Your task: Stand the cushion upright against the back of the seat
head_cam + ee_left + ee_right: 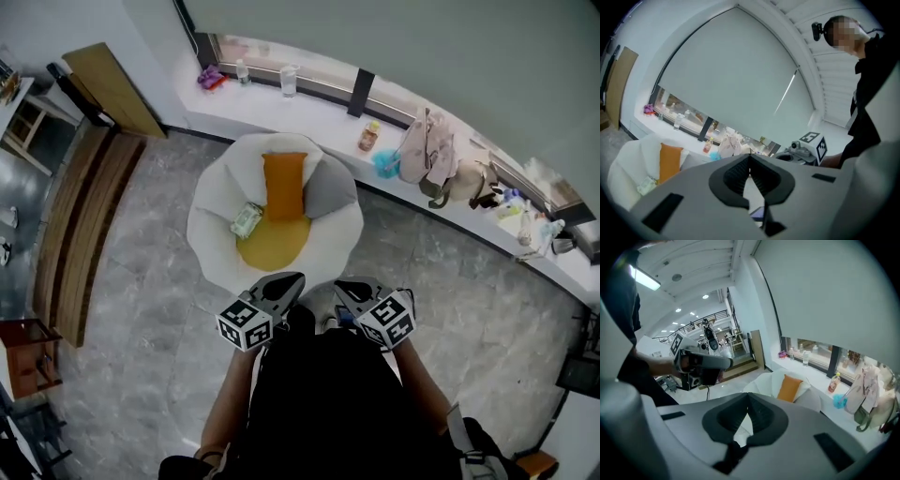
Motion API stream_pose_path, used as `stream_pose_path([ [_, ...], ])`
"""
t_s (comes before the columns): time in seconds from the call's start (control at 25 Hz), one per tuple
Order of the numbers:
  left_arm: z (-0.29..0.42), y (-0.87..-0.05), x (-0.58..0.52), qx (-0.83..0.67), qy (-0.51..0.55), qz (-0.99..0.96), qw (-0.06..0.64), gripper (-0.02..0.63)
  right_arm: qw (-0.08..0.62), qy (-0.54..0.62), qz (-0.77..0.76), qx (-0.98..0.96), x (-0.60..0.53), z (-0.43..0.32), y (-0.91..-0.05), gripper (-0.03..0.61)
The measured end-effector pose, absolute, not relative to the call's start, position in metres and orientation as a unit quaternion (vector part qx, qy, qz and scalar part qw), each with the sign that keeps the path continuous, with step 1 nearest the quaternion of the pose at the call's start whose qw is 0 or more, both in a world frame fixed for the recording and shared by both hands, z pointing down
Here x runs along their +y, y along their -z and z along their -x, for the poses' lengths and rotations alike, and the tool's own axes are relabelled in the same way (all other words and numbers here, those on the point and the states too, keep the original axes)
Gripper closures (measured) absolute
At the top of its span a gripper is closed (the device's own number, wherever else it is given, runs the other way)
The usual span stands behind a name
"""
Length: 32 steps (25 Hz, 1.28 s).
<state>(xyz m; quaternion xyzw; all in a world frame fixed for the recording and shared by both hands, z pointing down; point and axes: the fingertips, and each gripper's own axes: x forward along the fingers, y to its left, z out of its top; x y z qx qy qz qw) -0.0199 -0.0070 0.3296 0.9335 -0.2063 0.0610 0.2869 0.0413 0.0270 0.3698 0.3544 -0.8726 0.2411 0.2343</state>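
Note:
An orange cushion (284,185) stands upright against the back of the white round seat (214,202), above a yellow seat pad (274,246). A grey cushion (330,190) leans at its right, and a small green-and-white packet (247,219) lies at its left. My left gripper (292,280) and right gripper (344,287) hang side by side near the person's body, short of the seat's front edge, both shut and empty. The orange cushion (669,161) shows far off at lower left past the left gripper's (750,160) closed jaws. The right gripper (748,399) looks past its closed jaws at the orange cushion (790,387).
A long white window sill (319,105) behind the seat carries bottles, a glass, a teal cup (385,163) and bags (424,150). A wooden board (112,86) leans at the far left beside wooden steps (80,220). Grey tiled floor surrounds the seat.

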Motion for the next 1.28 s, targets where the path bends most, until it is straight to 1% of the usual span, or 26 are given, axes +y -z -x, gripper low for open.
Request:
stream_pose_path([
  [0.12,-0.003,-0.314,0.02,-0.177,-0.036,-0.938,0.295,0.6,0.221,-0.249,-0.356,-0.873,0.052,-0.059,-0.368,0.561],
  [0.24,-0.025,-0.315,0.061,-0.141,-0.075,-0.944,0.288,0.6,0.207,-0.252,-0.362,-0.873,0.07,-0.075,-0.364,0.561],
  [0.36,-0.038,-0.32,0.102,-0.129,-0.108,-0.943,0.288,0.6,0.178,-0.268,-0.364,-0.874,0.084,-0.085,-0.356,0.561],
  [0.52,-0.041,-0.328,0.142,-0.153,-0.094,-0.924,0.338,0.6,0.156,-0.291,-0.351,-0.876,0.105,-0.089,-0.356,0.561],
  [0.6,-0.038,-0.331,0.16,-0.166,-0.096,-0.918,0.347,0.6,0.153,-0.294,-0.344,-0.878,0.117,-0.088,-0.358,0.561],
  [0.76,-0.014,-0.33,0.182,-0.208,-0.095,-0.915,0.331,0.6,0.156,-0.293,-0.333,-0.883,0.14,-0.074,-0.358,0.561],
  [0.96,0.027,-0.32,0.19,-0.245,-0.064,-0.909,0.331,0.6,0.16,-0.295,-0.359,-0.871,0.157,-0.058,-0.355,0.561],
  [1.12,0.061,-0.303,0.206,-0.233,-0.037,-0.919,0.317,0.6,0.143,-0.286,-0.367,-0.874,0.173,-0.027,-0.342,0.56],
  [1.28,0.101,-0.293,0.23,-0.213,-0.041,-0.931,0.294,0.6,0.132,-0.271,-0.377,-0.876,0.192,0.019,-0.324,0.56],
])
